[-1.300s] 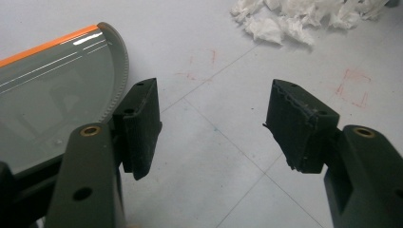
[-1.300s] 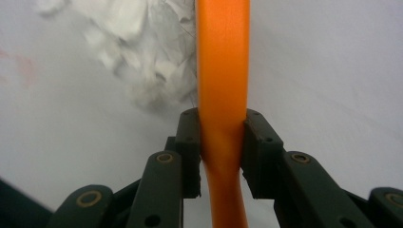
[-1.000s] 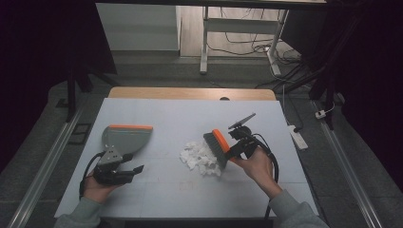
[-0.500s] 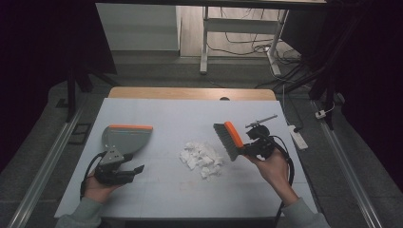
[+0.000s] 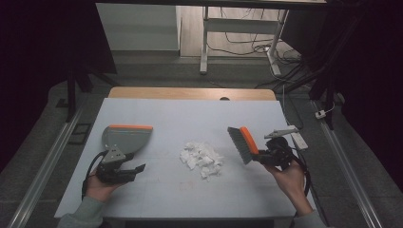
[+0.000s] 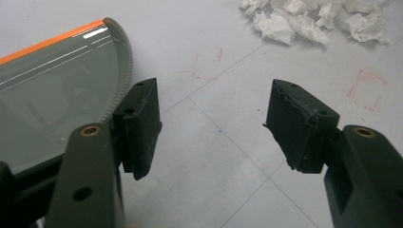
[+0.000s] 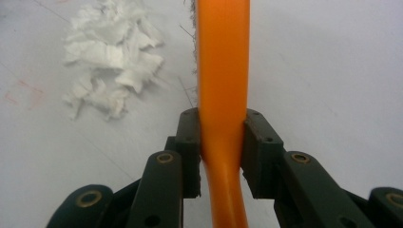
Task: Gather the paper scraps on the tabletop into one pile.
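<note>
While I hold the brush [image 5: 243, 144] off to the right of the paper scraps [image 5: 201, 159], the high view tells me I am between sweeping strokes: the right gripper [image 5: 272, 154] carries the brush with its bristles toward the heap, apart from it, and the dustpan [image 5: 124, 138] lies on the surface [image 5: 190, 114] well to the left of the scraps. My left gripper [image 5: 124, 169] sits just below the dustpan, close against its near end.

From the left gripper view, the jaws stand apart with bare surface between them, gripping nothing; the dustpan [image 6: 52, 90] with its orange lip lies beside the left-hand jaw, and the scraps [image 6: 313, 19] lie at the top, some way off.

From the right gripper view, the jaws are clamped on the orange handle of the brush [image 7: 223, 85], and the scraps [image 7: 111, 57] lie to the left of it.

I judge the next move to be another stroke, bristles down behind the heap, pushing it leftward toward the pan, which I should first steady with the left jaws.
</note>
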`<action>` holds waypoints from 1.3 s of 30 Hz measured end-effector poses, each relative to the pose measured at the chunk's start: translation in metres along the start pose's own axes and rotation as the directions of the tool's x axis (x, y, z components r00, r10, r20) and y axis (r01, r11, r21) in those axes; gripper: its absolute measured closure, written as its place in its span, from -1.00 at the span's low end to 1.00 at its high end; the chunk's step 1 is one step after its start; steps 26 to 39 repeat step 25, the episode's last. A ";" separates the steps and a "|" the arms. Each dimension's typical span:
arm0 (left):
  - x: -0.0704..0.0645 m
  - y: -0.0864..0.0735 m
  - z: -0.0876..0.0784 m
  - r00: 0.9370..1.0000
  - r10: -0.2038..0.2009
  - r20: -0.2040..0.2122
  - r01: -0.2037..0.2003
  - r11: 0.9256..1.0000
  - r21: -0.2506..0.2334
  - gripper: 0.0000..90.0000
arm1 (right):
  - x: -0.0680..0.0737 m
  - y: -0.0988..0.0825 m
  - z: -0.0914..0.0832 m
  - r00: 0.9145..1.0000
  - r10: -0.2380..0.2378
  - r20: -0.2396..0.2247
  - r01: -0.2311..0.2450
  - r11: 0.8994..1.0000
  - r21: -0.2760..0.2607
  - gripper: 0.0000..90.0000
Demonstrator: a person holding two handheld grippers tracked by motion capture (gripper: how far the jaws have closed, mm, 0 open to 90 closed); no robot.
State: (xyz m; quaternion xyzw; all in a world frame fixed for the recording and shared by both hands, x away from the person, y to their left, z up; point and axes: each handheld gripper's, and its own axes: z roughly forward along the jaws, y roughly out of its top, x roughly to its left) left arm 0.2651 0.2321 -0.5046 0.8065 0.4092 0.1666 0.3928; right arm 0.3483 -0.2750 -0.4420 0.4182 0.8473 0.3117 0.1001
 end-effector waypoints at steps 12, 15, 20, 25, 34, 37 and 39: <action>0.000 0.000 -0.001 1.000 -0.003 0.001 0.003 1.000 -0.003 -0.19 | -0.014 -0.036 -0.015 0.999 -0.002 0.034 0.005 0.997 -0.075 0.58; 0.000 0.000 -0.001 1.000 -0.002 0.001 0.002 1.000 -0.003 -0.19 | -0.016 -0.043 -0.017 1.000 -0.004 0.031 0.006 0.996 -0.091 0.58; -0.001 0.000 -0.002 1.000 -0.001 0.000 0.001 1.000 -0.005 -0.19 | -0.014 -0.045 -0.017 0.999 -0.025 0.041 0.029 0.995 -0.095 0.58; 0.000 0.000 -0.002 1.000 -0.004 -0.001 0.004 1.000 -0.008 -0.19 | -0.012 -0.045 -0.018 0.999 -0.041 0.036 0.045 0.992 -0.117 0.57; 0.000 0.000 -0.002 1.000 -0.004 -0.001 0.004 1.000 -0.008 -0.19 | -0.012 -0.045 -0.018 0.999 -0.041 0.036 0.045 0.992 -0.117 0.57; 0.000 0.000 -0.002 1.000 -0.004 -0.001 0.004 1.000 -0.008 -0.19 | -0.012 -0.045 -0.018 0.999 -0.041 0.036 0.045 0.992 -0.117 0.57; 0.000 0.000 -0.002 1.000 -0.004 -0.001 0.004 1.000 -0.008 -0.19 | -0.012 -0.045 -0.018 0.999 -0.041 0.036 0.045 0.992 -0.117 0.57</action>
